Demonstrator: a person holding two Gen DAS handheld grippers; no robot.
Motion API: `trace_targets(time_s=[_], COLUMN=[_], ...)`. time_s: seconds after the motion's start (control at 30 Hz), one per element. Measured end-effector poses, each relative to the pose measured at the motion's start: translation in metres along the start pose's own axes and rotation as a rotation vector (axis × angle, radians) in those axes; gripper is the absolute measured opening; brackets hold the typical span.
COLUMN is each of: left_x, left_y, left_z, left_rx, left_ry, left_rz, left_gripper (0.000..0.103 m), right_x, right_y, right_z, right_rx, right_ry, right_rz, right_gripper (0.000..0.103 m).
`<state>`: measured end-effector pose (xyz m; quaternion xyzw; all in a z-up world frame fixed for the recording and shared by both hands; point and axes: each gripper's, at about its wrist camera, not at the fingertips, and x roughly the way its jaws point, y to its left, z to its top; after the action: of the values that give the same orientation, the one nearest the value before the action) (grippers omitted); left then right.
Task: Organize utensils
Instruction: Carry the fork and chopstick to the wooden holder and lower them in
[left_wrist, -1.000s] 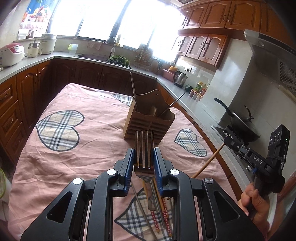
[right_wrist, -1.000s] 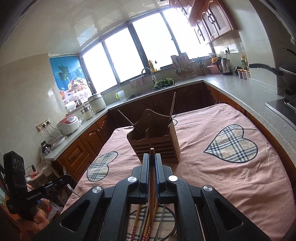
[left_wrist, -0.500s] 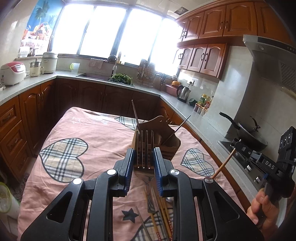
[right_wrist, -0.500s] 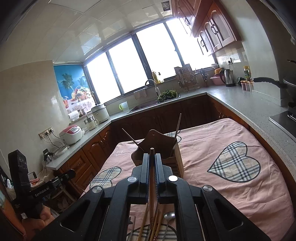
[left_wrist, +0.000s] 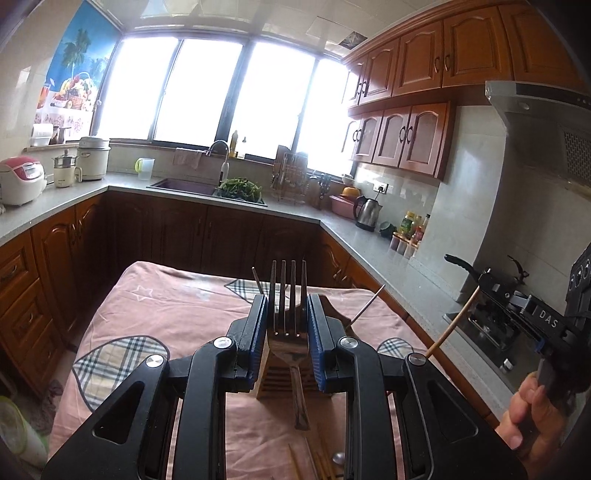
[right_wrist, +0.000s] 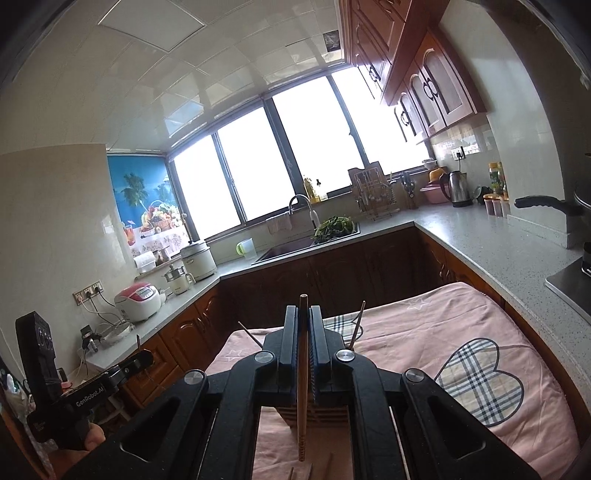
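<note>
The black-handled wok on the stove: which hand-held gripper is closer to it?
Right. The right gripper, holding a wooden chopstick, hangs just in front of the black-handled wok. The left gripper, holding a steel fork, is over the pink tablecloth, farther from it.

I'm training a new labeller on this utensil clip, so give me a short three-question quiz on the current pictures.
1. What does the left tool hold?
2. True or false: the right tool is closed on a spoon.
3. The wooden holder stands on: A) the counter, B) the pink tablecloth, C) the stove.

Key: 1. A fork, tines pointing away. 2. False; a chopstick. 3. B.
</note>
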<state>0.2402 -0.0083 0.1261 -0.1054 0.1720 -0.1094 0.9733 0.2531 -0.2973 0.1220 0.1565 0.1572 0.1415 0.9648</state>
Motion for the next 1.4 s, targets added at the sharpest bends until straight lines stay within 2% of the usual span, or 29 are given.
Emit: trace_targets(time_s=[0.33, 0.53, 0.83, 1.1, 1.4], left_x=[0.056, 0.099, 0.155, 0.176, 0.195], left_y=[0.006, 0.013, 0.021, 0.020, 0.017], left_z=[0.038, 0.043, 0.002, -0.028, -0.049], left_rx=[0.002, -0.012, -0.036, -0.024, -0.005], left_ry=[-0.036, -0.041, 0.000, 0.008, 0.082], left_rz=[0.016, 0.035, 0.054, 0.053, 0.050], left_gripper=[0.020, 0.020, 0.020, 0.020, 0.020], right_x=[0.042, 0.077, 0.121, 0.142, 0.156], right_y=[-0.006, -0.018, -0.045, -0.055, -0.057], right_z=[0.043, 0.047, 0.009, -0.017, -0.036], right_rx=[-0.015, -0.024, 0.013, 0.025, 0.030], right_ry=[-0.084, -0.077, -0.016, 0.026, 0.088], right_rz=[-0.031, -0.060, -0.087, -0.097, -0.104], right_gripper=[0.005, 0.005, 0.005, 0.005, 0.005])
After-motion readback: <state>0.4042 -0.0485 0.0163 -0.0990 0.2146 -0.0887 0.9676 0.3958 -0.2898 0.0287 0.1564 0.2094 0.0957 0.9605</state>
